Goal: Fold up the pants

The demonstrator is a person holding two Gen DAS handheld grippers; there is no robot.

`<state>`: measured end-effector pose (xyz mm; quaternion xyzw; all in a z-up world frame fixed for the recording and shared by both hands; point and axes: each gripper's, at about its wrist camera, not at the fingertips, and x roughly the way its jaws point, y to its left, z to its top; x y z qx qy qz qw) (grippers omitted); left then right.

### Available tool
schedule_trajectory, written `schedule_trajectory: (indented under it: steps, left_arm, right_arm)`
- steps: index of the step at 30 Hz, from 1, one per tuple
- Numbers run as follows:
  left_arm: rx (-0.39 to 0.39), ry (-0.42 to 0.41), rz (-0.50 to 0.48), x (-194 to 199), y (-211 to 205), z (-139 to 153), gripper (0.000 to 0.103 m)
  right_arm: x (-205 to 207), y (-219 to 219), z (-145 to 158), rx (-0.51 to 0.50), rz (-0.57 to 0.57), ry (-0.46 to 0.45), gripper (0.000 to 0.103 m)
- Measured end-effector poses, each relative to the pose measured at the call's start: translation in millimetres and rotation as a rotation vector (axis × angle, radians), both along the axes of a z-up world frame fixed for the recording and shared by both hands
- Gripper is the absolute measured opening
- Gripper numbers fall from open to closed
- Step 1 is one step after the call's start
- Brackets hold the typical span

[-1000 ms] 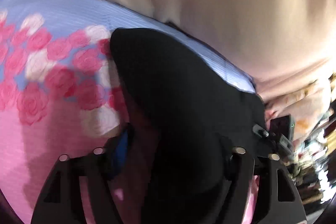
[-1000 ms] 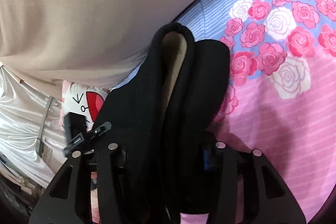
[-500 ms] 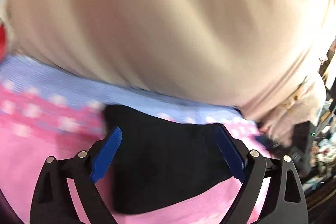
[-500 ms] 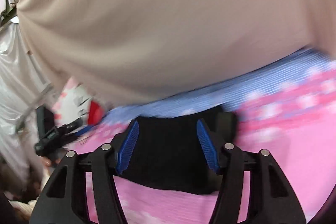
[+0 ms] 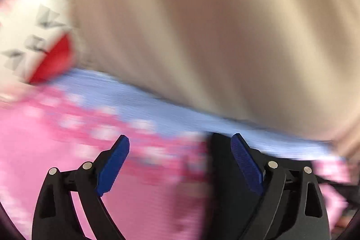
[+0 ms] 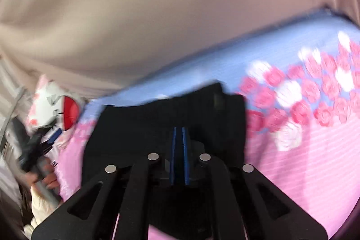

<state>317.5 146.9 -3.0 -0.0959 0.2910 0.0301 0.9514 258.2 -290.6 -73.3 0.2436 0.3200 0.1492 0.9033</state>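
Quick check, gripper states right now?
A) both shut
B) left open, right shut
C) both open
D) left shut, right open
B: the left gripper has its blue pads spread wide over the pink sheet, while the right gripper has its pads pressed together above the black pants.

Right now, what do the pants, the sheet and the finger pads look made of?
Pants: soft matte black fabric, likely knit or fleece; it lies limp in a folded bundle, with no sheen. Blur hides the weave.
Sheet: thin printed woven cloth, probably cotton; fine stripes and rose print, matte.
Pads: blue ribbed rubber or plastic, on the black finger frames.
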Motion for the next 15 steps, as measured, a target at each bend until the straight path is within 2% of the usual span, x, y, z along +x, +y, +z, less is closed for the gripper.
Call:
schedule_trajectory:
  steps: [1,3,5,6,7,8,9,10,12,13,15]
  left_arm:
    - [0.02,0.026,0.008,5.5,-2.5,-7.5,0.088]
    - [-0.057,0.117,-0.101,13.5,-14.4,-35.7,0.087]
    - [-0.154,0.234,-0.257,23.0,-42.6,-63.8,0.087]
    - [-0.168,0.284,-0.318,27.1,-58.3,-77.7,0.088]
    - [-0.16,0.299,-0.334,28.9,-68.1,-85.7,0.091]
    - [-0.128,0.269,-0.298,29.8,-73.9,-88.5,0.093]
    - [-0.111,0.267,-0.277,32.4,-76.2,-88.0,0.094]
    - [-0.109,0.291,-0.27,36.8,-76.9,-88.0,0.093]
    - [-0.127,0.328,-0.236,41.7,-74.1,-83.1,0.092]
    - [-0.099,0.333,-0.211,40.7,-70.7,-80.8,0.093]
    - [0.009,0.265,-0.175,24.4,-66.0,-66.1,0.092]
  right_arm:
    - [-2.6,8.1,2.6,-0.012,0.013,-0.011,0.007]
    - [-5.4,26.6,2.0,-0.012,0.058,0.007,0.012]
    - [-10.6,44.9,-5.1,-0.004,0.117,0.034,0.026]
    - [-7.6,57.5,-7.4,-0.029,0.144,0.047,0.031]
    - [-2.4,67.6,-10.0,-0.089,0.136,0.068,0.035]
    - [0.6,67.5,-18.2,-0.165,0.108,0.099,0.031]
    - [4.3,66.8,-29.0,-0.26,0.078,0.095,0.02]
    - [3.6,61.0,-30.7,-0.263,0.076,0.076,0.006]
    - [6.7,48.0,-32.7,-0.171,0.081,0.108,0.004]
    - [7.5,46.0,-30.1,-0.16,0.075,0.132,0.003]
    - [4.1,54.4,-19.9,-0.202,0.058,0.156,0.006]
